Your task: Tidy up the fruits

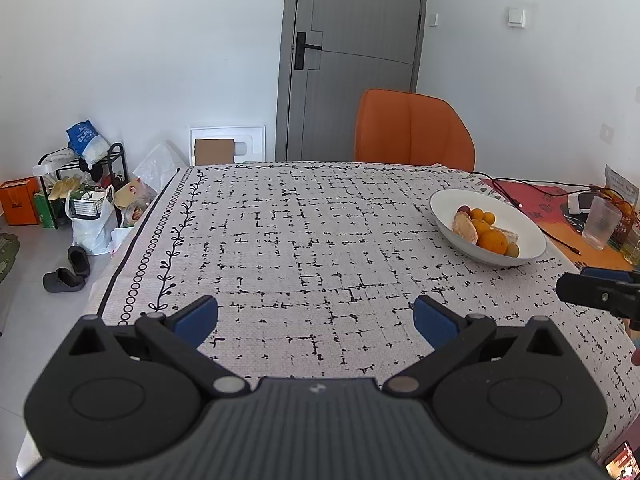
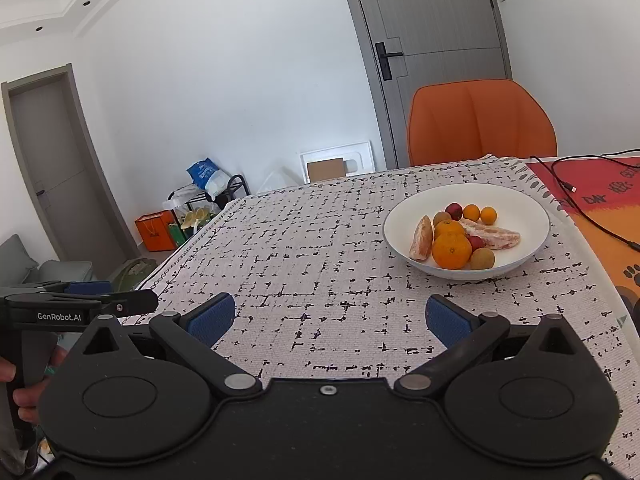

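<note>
Both grippers hang over the near part of the patterned tablecloth [image 2: 320, 264] with nothing between their blue pads. The left gripper [image 1: 316, 316] has its fingers spread wide, and the right gripper [image 2: 330, 316] is spread just as wide. The white bowl [image 2: 516, 208] stands on the tablecloth ahead of the right gripper and slightly to its right, near the cloth's right edge; from the left wrist view it sits far off to the right. All the fruit lies inside the bowl. A large orange [image 2: 451, 251] is at the front, with a second orange touching it from behind, a peeled citrus segment [image 2: 422, 239] leaning just to its left, and a brown kiwi [image 2: 482, 259] just to its right. A longer peeled pomelo piece [image 2: 496, 235] lies behind the kiwi, and two small oranges [image 2: 480, 214] and a red fruit [image 2: 453, 210] sit at the back of the bowl. Beyond the bowl stands an orange chair [image 2: 480, 124], pushed up to the far edge of the table. To the bowl's right, black cables [image 2: 588, 216] run across an orange mat [image 2: 600, 224], and a clear plastic cup [image 1: 599, 222] stands there too.
</note>
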Tool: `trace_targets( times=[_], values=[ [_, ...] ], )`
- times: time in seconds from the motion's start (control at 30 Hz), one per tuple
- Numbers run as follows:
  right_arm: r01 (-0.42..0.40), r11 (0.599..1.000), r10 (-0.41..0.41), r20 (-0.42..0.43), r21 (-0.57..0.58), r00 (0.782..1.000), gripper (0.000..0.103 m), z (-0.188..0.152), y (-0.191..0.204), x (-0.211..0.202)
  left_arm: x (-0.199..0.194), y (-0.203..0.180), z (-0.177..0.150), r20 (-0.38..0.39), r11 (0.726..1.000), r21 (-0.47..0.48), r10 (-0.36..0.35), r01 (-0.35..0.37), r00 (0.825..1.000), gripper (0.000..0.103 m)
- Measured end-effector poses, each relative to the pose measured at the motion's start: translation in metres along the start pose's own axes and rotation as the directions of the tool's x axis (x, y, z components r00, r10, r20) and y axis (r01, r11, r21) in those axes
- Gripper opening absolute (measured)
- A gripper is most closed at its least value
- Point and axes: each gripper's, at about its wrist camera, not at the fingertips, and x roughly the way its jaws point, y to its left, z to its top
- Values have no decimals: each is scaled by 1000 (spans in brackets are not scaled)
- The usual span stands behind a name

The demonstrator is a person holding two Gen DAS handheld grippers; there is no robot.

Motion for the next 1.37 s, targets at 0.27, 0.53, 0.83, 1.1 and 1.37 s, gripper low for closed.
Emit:
trace_targets(
  times=[0.27,0.53,0.83,1.1,1.37],
  values=[
    [-2,1000,2,-4,-3,1000,103,-1,2,0,0,0,0,1,1000,-3,2,-2,1000,103],
    [-3,1000,3,-4,-5,1000,103,-1,3,1,0,1,0,1,1000,-2,1,-1,1000,103],
    [-4,1000,4,-5,-4,1000,103,-1,3,1,0,2,0,0,1000,-2,0,0,1000,103],
    [-2,1000,2,-9,-2,1000,103,-2,4,2,-1,1,-1,-2,1000,2,-1,1,1000,103],
    [-2,1000,2,-14,-1,1000,103,-3,4,3,0,-1,-1,-4,1000,2,0,0,1000,103]
  ],
)
